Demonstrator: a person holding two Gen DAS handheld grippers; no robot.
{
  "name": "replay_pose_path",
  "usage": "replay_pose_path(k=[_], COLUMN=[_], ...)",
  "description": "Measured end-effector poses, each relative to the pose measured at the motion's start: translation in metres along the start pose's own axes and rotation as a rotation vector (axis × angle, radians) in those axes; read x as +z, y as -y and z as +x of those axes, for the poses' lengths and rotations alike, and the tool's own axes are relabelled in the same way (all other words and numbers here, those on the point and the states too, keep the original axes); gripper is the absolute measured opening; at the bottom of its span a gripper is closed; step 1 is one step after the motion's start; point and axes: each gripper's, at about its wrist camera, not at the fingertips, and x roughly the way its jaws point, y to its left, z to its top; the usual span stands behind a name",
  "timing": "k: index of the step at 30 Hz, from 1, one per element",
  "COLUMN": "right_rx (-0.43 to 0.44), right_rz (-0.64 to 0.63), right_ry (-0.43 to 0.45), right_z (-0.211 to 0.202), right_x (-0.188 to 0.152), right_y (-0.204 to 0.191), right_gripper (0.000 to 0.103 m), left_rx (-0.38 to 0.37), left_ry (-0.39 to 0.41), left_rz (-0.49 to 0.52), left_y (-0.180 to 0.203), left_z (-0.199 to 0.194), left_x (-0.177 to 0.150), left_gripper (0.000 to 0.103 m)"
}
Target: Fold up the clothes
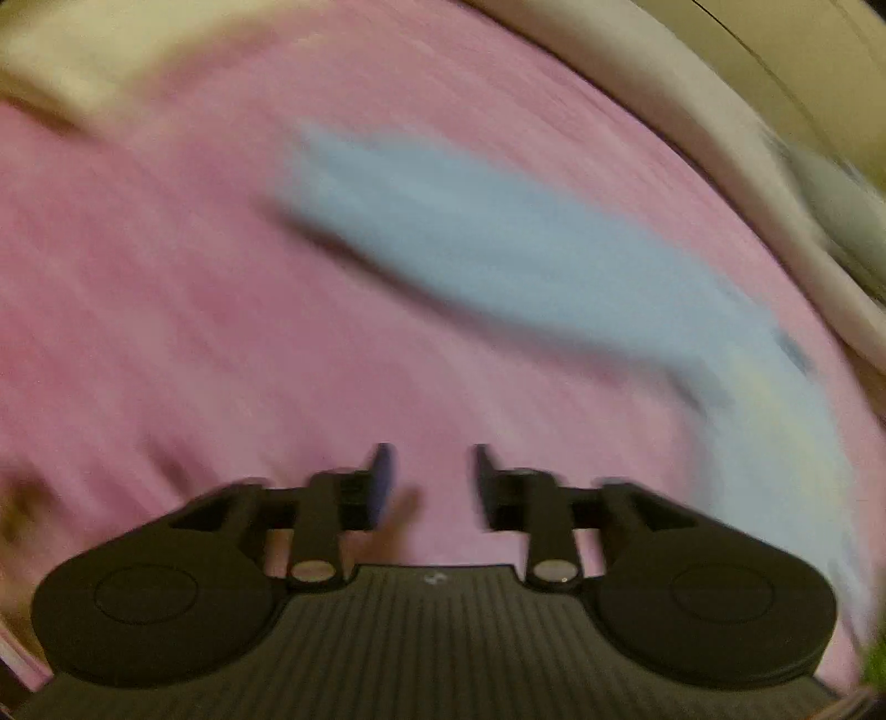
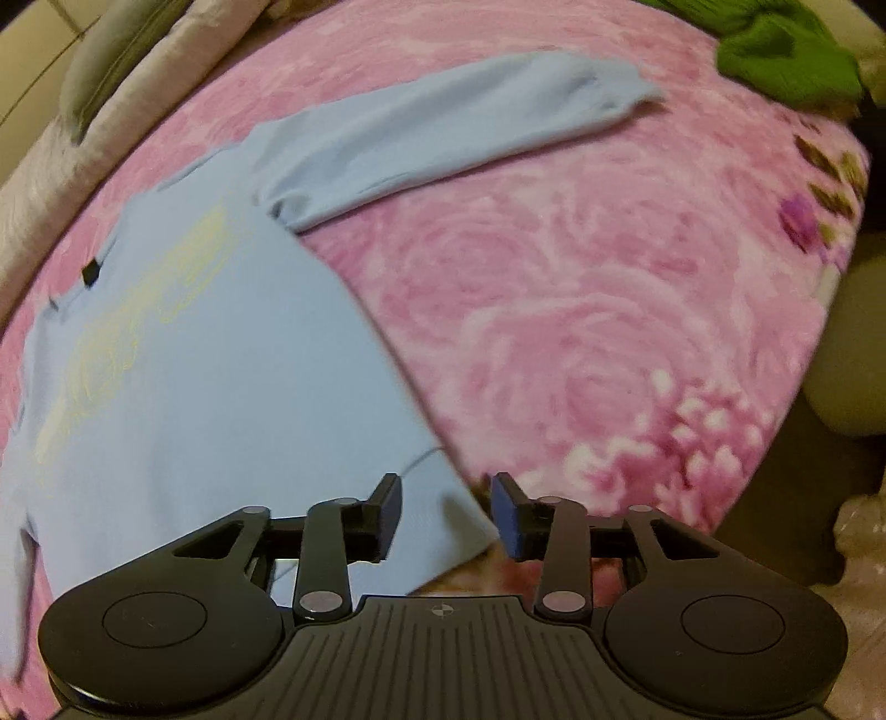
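1. The bed, under a pink rose-print blanket [image 2: 581, 288], carried everything. A pale bolster or pillow [image 2: 111, 105] ran along its far edge.
2. The light-blue sweatshirt [image 2: 194, 360] lay spread flat across the blanket, printed side up, one sleeve [image 2: 443, 127] stretched out sideways and unfolded. The left wrist view was heavily blurred and showed only a blue streak, probably the other sleeve [image 1: 498, 238].
3. A bunched green garment [image 2: 775, 50] sat at the far corner, well apart from the sweatshirt.
4. The right tool [image 2: 446, 512] stood released, jaws parted over the hem corner and gripping nothing.
5. The left tool [image 1: 429, 482] was likewise unclenched, above bare blanket, with the blue cloth off to its right.

Risks, as I judged them:
- Closing the right tool too deep could catch the blanket with the hem and drag both.
- Pinching a single layer would leave the back panel behind, giving a skewed fold.
- The left tool's blur suggested fast motion; hurried, it could miss its sleeve edge.
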Motion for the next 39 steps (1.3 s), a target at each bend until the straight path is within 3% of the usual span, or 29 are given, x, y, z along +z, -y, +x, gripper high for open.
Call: replay_pose_path(k=[2, 4, 7, 10, 11, 12, 13, 14, 15, 18, 22, 24, 26, 27, 32, 36, 39], right_rx=[0.029, 0.062, 0.107, 0.144, 0.160, 0.176, 0.194, 0.207, 0.205, 0.241, 0.309, 0.298, 0.230, 0.192, 0.147, 0.230, 0.207], right_rz=[0.013, 0.008, -0.018, -0.017, -0.007, -0.004, -0.022, -0.055, -0.127, -0.251, -0.276, -0.288, -0.308, -0.325, -0.463, -0.431, -0.468], right_ry=[-0.010, -0.017, -0.019, -0.026, -0.032, -0.035, -0.028, -0.028, -0.045, -0.048, -0.007, -0.028, -0.108, -0.134, -0.044, 0.019, -0.009], right_z=[0.004, 0.010, 0.023, 0.040, 0.047, 0.053, 0.055, 0.056, 0.055, 0.041, 0.014, 0.016, 0.038, 0.045, 0.020, 0.018, 0.036], right_x=[-0.001, -0.003, -0.006, -0.008, -0.009, -0.011, -0.013, -0.015, -0.016, -0.012, -0.006, -0.013, -0.020, -0.020, -0.009, 0.012, 0.027], right_y=[0.009, 0.016, 0.025, 0.035, 0.038, 0.040, 0.039, 0.036, 0.029, 0.020, 0.030, 0.034, 0.035, 0.034, 0.031, 0.036, 0.014], right_gripper=[0.046, 0.047, 0.047, 0.048, 0.048, 0.047, 0.047, 0.036, 0.015, 0.007, 0.007, 0.007, 0.007, 0.013, 0.029, 0.032, 0.032], left_rx=[-0.168, -0.265, -0.197, -0.193, -0.190, -0.185, -0.203, -0.223, -0.219, -0.218, -0.193, -0.086, 0.003, 0.036, 0.123, 0.088, 0.059], left_ry=[-0.111, -0.171, -0.205, -0.143, -0.141, -0.142, -0.154, -0.166, -0.156, -0.103, -0.048, -0.072, -0.069, -0.051, 0.030, 0.034, 0.036], left_rz=[0.033, 0.032, 0.023, -0.008, 0.007, 0.025, 0.038, 0.051, 0.064, 0.077, 0.065, 0.075, 0.098, 0.117, 0.149, 0.244, 0.316], left_y=[0.035, 0.057, 0.076, 0.082, 0.087, 0.091, 0.094, 0.098, 0.099, 0.100, 0.098, 0.104, 0.113, 0.119, 0.133, 0.161, 0.182], left_z=[0.008, 0.026, 0.051, 0.057, 0.058, 0.059, 0.060, 0.060, 0.056, 0.034, 0.009, 0.021, 0.027, 0.026, -0.002, 0.015, 0.029], left_x=[-0.047, -0.079, -0.109, -0.117, -0.117, -0.116, -0.116, -0.115, -0.115, -0.117, -0.133, -0.149, -0.161, -0.165, -0.160, -0.138, -0.122], left_gripper=[0.038, 0.039, 0.039, 0.046, 0.042, 0.034, 0.005, 0.005, 0.004, 0.003, 0.004, 0.004, 0.007, 0.007, 0.010, 0.013, 0.013])
